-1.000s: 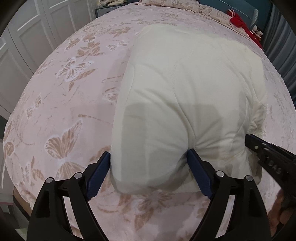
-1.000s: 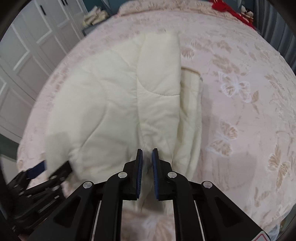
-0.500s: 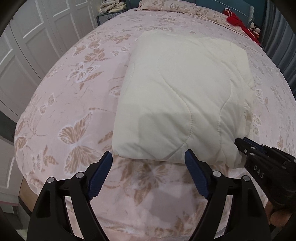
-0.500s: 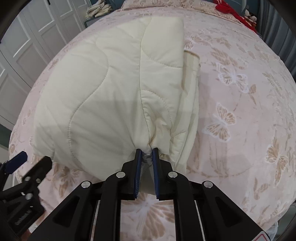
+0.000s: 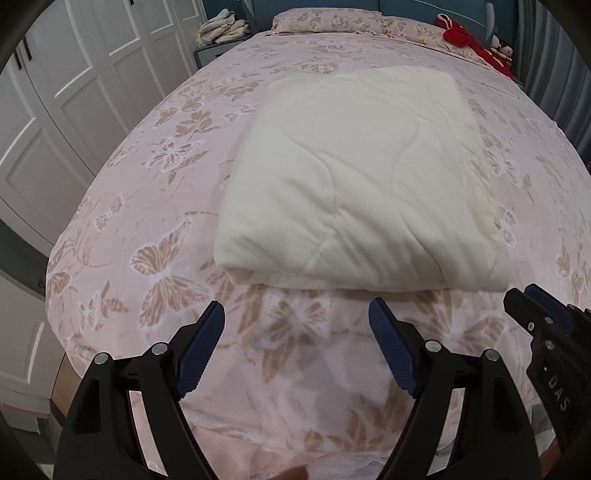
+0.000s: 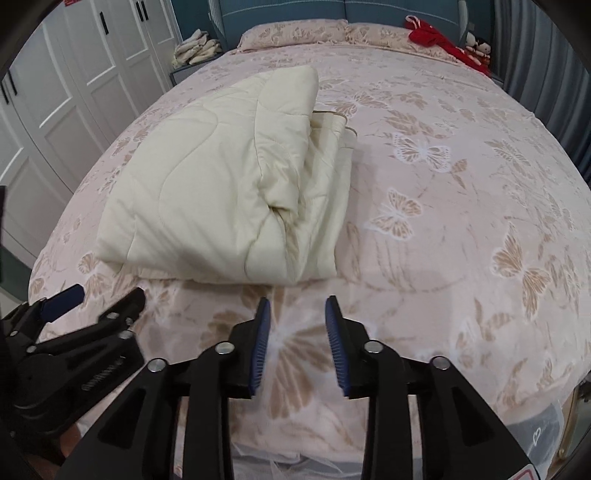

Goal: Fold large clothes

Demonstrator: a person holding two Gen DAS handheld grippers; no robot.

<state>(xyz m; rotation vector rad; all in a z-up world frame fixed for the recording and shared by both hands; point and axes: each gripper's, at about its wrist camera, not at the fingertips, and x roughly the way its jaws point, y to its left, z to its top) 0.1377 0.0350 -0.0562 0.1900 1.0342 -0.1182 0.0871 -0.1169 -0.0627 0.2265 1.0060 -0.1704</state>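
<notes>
A cream quilted garment point(image 5: 362, 181) lies folded in a thick rectangle on the pink butterfly bedspread point(image 5: 155, 229); it also shows in the right wrist view point(image 6: 229, 184), with layered edges on its right side. My left gripper point(image 5: 297, 325) is open and empty, just short of the fold's near edge. My right gripper point(image 6: 297, 317) is open and empty, also just in front of the near edge. Each gripper shows in the other's view: the right one point(image 5: 532, 302) at lower right, the left one point(image 6: 99, 295) at lower left.
Pillows point(image 6: 295, 31) and a red item point(image 6: 432, 33) lie at the head of the bed. White wardrobe doors point(image 5: 66, 92) stand to the left. A stack of folded cloth point(image 6: 195, 48) sits on a bedside cabinet. Grey curtains point(image 6: 554, 74) hang at right.
My right gripper let go of the garment and opened. Both grippers pulled back toward the bed's foot, and the garment now lies flat and folded.
</notes>
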